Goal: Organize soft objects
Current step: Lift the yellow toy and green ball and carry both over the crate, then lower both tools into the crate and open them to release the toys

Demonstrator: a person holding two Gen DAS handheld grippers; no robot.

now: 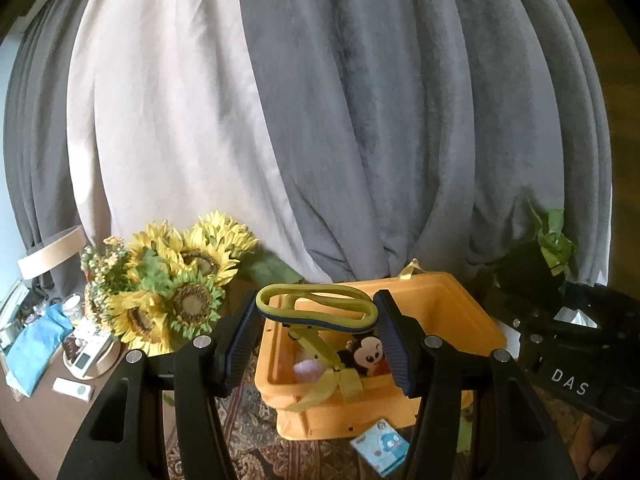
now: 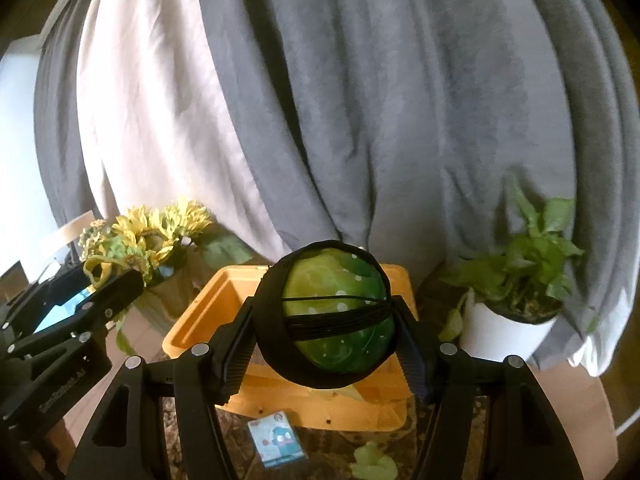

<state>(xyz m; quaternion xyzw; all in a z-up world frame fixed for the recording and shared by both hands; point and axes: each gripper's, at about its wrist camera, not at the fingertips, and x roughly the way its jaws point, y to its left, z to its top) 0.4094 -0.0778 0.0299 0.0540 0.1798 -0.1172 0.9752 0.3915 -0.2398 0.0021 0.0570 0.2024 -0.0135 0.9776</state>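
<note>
1. Currently, a yellow loop point(image 1: 316, 306) is held by the left tongs point(image 1: 316, 344) above the orange bin point(image 1: 460, 300).
2. A green ball point(image 2: 340, 312) is gripped by the right tongs point(image 2: 324, 350) over the same bin.
3. A mouse plush point(image 1: 366, 352) is seen inside it.

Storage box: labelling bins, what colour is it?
Orange storage box, clearest in the left wrist view.
</note>
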